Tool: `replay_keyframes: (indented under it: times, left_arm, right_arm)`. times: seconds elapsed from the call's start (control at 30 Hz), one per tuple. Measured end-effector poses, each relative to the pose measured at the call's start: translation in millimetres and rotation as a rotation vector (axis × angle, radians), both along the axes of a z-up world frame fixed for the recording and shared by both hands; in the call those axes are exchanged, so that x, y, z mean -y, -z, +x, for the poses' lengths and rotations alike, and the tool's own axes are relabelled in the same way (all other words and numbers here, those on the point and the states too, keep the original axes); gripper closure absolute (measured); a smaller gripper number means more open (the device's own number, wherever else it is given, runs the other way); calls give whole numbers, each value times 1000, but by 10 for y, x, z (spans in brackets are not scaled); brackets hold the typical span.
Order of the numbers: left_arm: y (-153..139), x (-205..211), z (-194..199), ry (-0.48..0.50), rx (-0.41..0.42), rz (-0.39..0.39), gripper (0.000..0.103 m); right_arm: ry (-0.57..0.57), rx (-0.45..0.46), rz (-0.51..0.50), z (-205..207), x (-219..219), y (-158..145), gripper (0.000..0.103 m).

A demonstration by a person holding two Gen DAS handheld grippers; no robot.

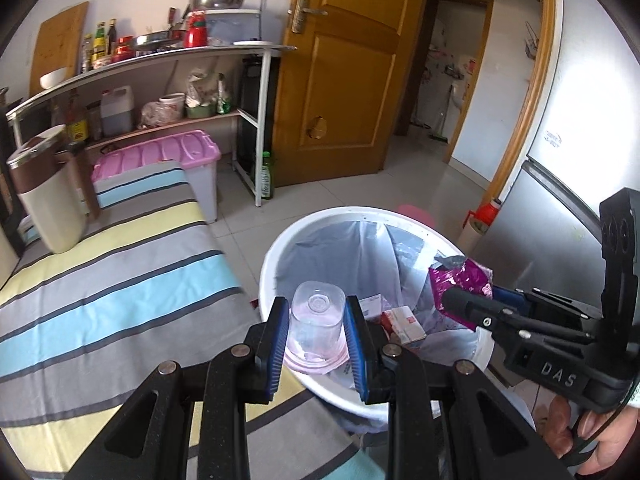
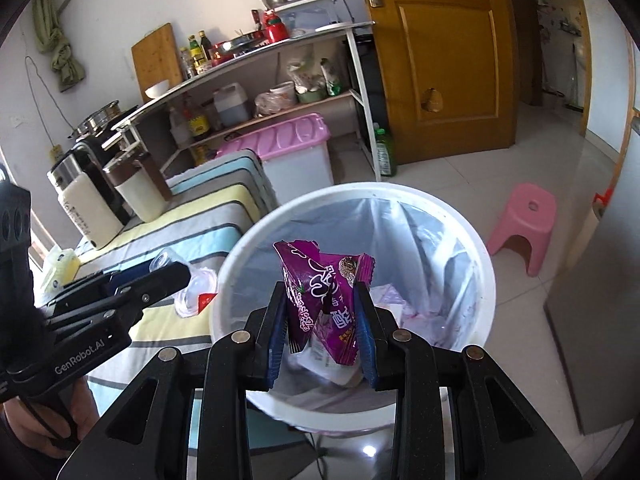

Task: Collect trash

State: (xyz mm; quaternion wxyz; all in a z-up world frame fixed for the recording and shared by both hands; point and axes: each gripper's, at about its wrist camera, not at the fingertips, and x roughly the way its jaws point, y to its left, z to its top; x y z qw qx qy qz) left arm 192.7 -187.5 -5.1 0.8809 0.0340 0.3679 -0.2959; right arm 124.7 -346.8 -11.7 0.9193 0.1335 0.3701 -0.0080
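A white trash bin (image 1: pixel 268 264) with a clear liner stands beside the striped table; it also shows in the right wrist view (image 2: pixel 486 280). My left gripper (image 1: pixel 318 312) is shut on a clear plastic cup (image 1: pixel 318 320), held upside down over the bin's near rim. My right gripper (image 2: pixel 322 300) is shut on a crumpled purple snack wrapper (image 2: pixel 320 284) and holds it over the bin's opening. The wrapper also shows in the left wrist view (image 1: pixel 460 280). Paper and small cartons (image 1: pixel 404 322) lie in the bin.
The striped cloth table (image 1: pixel 112 280) carries kettles (image 1: pixel 48 188). A pink-lidded storage box (image 1: pixel 172 156), a shelf rack (image 1: pixel 160 60) and a green bottle (image 1: pixel 266 176) stand behind. A pink stool (image 2: pixel 526 224) and a grey fridge (image 1: pixel 560 208) are to the right.
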Motion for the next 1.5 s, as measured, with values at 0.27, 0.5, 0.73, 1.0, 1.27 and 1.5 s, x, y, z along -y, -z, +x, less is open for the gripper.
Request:
replay_keyframes:
  times: [0.27, 0.5, 0.73, 1.0, 1.27, 1.5]
  left_arm:
    - [122, 283, 141, 39, -25, 19, 74]
    - [193, 348, 228, 37, -44, 24, 74]
    - [208, 310, 259, 22, -53, 20, 70]
    - [169, 269, 154, 27, -41, 16, 64]
    - [118, 54, -48, -5, -37, 25, 64]
    - [40, -275, -324, -66, -9, 32, 64]
  right_arm:
    - [26, -24, -8, 59, 157, 101, 70]
    - [32, -28, -10, 84, 225, 146, 66]
    - [37, -29, -17, 111, 225, 161, 58]
    - [43, -34, -22, 80, 215, 147, 55]
    - [13, -15, -33, -74, 44, 35, 55]
    - [-40, 5, -48, -264, -231, -70, 55]
